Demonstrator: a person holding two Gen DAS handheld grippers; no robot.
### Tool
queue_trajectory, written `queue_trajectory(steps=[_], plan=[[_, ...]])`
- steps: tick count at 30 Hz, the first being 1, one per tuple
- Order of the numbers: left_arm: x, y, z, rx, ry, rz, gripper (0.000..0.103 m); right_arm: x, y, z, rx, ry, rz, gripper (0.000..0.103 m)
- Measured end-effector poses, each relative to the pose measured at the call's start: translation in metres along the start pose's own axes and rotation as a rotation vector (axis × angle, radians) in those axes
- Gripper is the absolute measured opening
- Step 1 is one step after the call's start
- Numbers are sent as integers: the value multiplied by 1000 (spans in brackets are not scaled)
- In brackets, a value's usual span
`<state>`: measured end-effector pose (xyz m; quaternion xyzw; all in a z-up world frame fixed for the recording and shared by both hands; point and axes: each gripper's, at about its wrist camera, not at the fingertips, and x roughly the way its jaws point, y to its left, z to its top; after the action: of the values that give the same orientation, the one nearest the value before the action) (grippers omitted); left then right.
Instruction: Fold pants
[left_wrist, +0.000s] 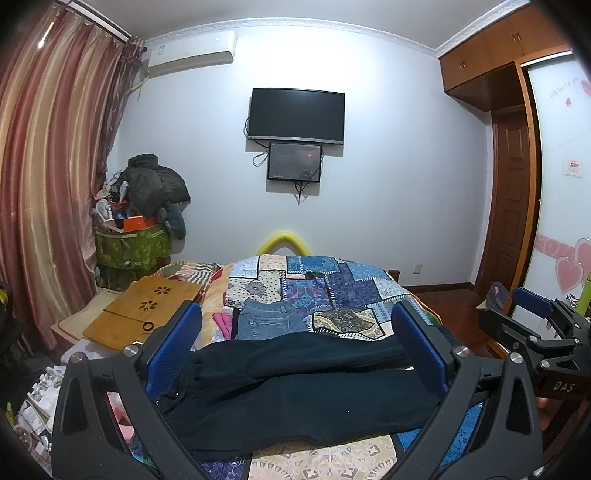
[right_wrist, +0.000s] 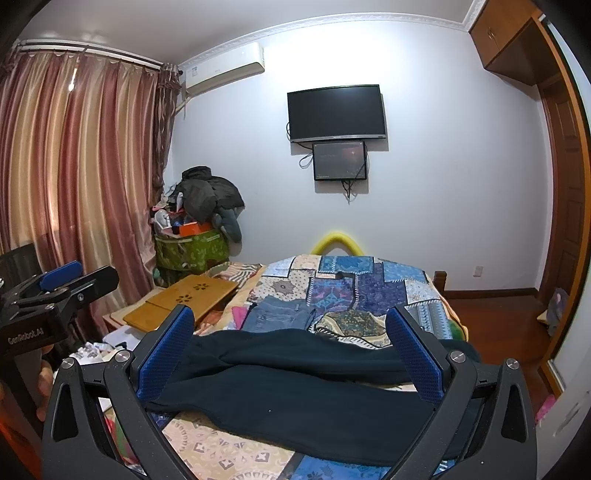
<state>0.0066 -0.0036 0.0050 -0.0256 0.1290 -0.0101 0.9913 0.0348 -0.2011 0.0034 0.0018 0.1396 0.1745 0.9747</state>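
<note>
Dark pants (left_wrist: 295, 384) lie crosswise on the patchwork quilt (left_wrist: 332, 291) of the bed, one leg doubled over the other; their ends are hidden behind the gripper frames in both wrist views, and the waistband cannot be made out. Left gripper (left_wrist: 295, 325) and right gripper (right_wrist: 291, 325) both stand wide open above the pants, blue pads (left_wrist: 188, 332) well apart, holding nothing; whether any fingertip touches the cloth cannot be told. Folded jeans (left_wrist: 269, 321) lie just beyond the pants, and a wooden tray (left_wrist: 144, 306) sits to the left.
</note>
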Motion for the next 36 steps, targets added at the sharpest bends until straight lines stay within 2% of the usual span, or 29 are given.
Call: queue_trajectory(steps=[4,8,9,13,15,19,22,27,30,33,35,36], plan=[[22,12,2,-2,38,-22,103,17,-4,-1,15,31,-13,103],[53,24,3,8,63,-8,103,36,-8,-5,20,58,-17,103],[66,31,3,12,83,5,103,43,-9,-6,22,67,-20,103],[107,61,-9,-76,199,18,103,75,-15,-12,13,98,-59,103],[130,76,-11,-94,200,32,103,92,-17,-13,-2,107,-66,103],[189,122,-15,-110,266,85,103,130,-23,-19,-28,150,-62,103],[234,153,-26,-102,355,119,103,167,-28,-24,-56,218,-39,103],[304,200,-55,-96,495,204,103,230,-53,-45,-11,347,19,103],[351,229,-83,-191,590,191,103,265,-67,-57,10,440,43,103],[382,263,-106,-229,692,223,103,299,-76,-66,7,521,64,103],[400,282,-121,-250,756,236,100,318,-81,-73,0,569,89,102],[408,290,-129,-262,788,241,94,325,-83,-76,-1,589,104,102]])
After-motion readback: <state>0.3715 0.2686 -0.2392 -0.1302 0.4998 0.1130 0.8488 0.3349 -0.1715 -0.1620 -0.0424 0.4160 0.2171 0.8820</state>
